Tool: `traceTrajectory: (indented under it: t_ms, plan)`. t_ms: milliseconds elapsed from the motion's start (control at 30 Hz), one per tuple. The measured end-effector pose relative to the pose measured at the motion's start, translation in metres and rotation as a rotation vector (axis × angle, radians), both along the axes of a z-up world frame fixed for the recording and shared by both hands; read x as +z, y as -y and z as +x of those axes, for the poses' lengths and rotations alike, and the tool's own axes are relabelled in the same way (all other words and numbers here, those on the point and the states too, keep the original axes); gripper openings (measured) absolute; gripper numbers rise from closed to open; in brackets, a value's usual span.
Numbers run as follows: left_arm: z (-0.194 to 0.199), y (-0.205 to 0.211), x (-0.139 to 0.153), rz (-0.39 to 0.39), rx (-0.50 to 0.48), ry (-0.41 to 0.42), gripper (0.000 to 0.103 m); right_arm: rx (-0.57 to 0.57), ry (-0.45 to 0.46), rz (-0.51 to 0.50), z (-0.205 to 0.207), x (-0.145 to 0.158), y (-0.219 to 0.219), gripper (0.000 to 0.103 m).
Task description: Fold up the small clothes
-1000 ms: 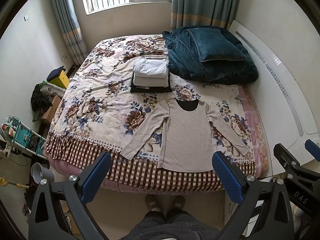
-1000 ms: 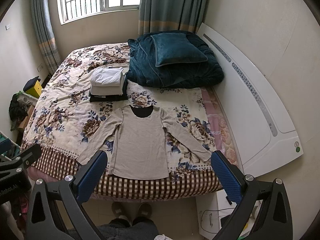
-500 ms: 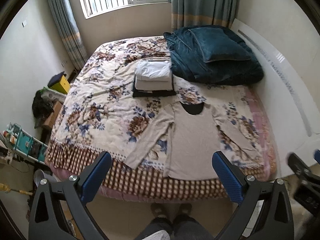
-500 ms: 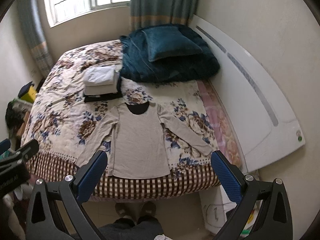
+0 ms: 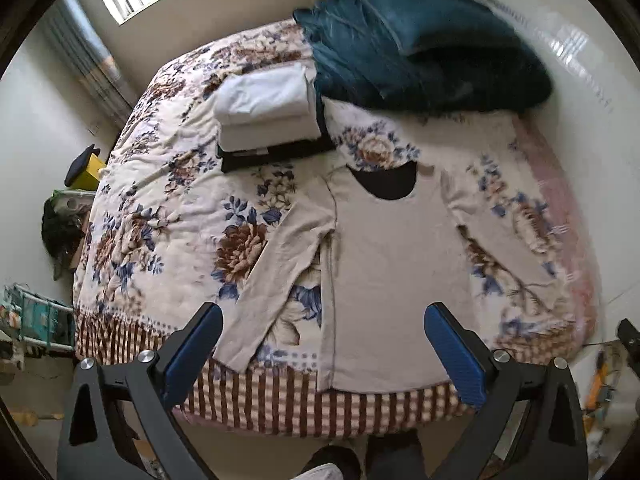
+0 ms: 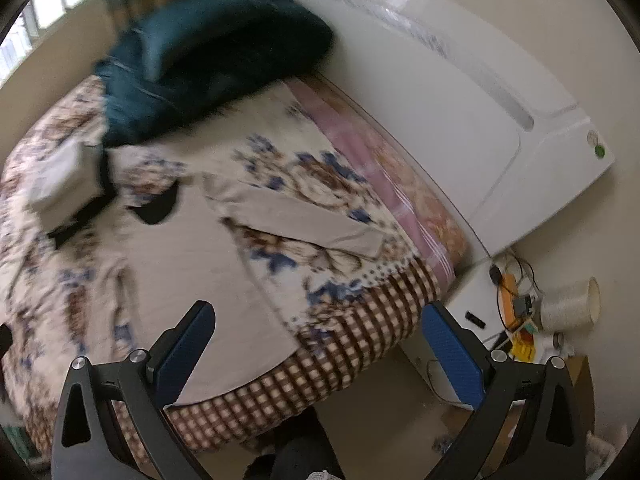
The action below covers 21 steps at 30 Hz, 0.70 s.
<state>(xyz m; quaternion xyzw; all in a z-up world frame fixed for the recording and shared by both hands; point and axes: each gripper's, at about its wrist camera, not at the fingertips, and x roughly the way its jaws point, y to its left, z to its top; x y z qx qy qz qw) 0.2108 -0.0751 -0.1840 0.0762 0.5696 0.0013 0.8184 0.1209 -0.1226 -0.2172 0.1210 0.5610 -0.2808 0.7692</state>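
At the near edge of the bed [image 5: 280,408], we are finding the beige long-sleeved top [image 5: 396,280] lying flat, sleeves out, unfolded. Folded stack [image 5: 268,116] is sitting mid-bed. Left tool [image 5: 322,354] and right tool [image 6: 316,350] are hanging spread, empty.

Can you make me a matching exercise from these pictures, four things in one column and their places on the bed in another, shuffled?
Column one:
1. beige long-sleeved shirt
2. stack of folded white and black clothes
3. dark teal plush blanket
4. left gripper

Column two:
A. heaped beside the white headboard
B. open, above the shirt's hem
C. spread flat, sleeves out
D. beyond the shirt's collar

Pairs: 1-C, 2-D, 3-A, 4-B
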Motion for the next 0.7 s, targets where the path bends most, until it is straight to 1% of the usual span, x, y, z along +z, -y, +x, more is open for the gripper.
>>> traceTrajectory:
  t_ms: [100,167,233,300,333,400,467,500,600,700]
  plan:
    - [0.028,0.016,-0.042,0.022,0.005,-0.039,0.103,-0.06,-0.034,0.036,0.021,-0.058,0.029,0.103]
    - [0.045,0.028,-0.071,0.017,0.016,-0.075,0.103,-0.11,-0.068,0.078,0.031,-0.1,0.049,0.103]
    - [0.061,0.043,-0.109,0.018,0.035,-0.123,0.103,-0.172,-0.098,0.135,0.036,-0.148,0.08,0.103]
    - [0.073,0.053,-0.146,0.004,0.038,-0.178,0.103,-0.239,-0.122,0.169,0.036,-0.189,0.108,0.103]
    - [0.078,0.06,-0.168,0.013,0.039,-0.204,0.103,-0.284,-0.12,0.195,0.035,-0.216,0.127,0.103]
    - [0.085,0.071,-0.208,0.027,0.036,-0.249,0.103,-0.358,-0.127,0.218,0.032,-0.25,0.153,0.103]
    - [0.091,0.077,-0.241,0.047,0.035,-0.289,0.103,-0.461,-0.102,0.265,0.025,-0.293,0.184,0.103]
    - [0.094,0.081,-0.26,0.055,0.035,-0.31,0.103,-0.495,-0.1,0.271,0.022,-0.304,0.193,0.103]
    - [0.104,0.086,-0.304,0.079,0.041,-0.357,0.103,-0.659,-0.05,0.318,0.004,-0.352,0.228,0.103]
    - [0.115,0.093,-0.333,0.08,0.04,-0.372,0.103,-0.77,0.008,0.345,-0.007,-0.38,0.247,0.102]
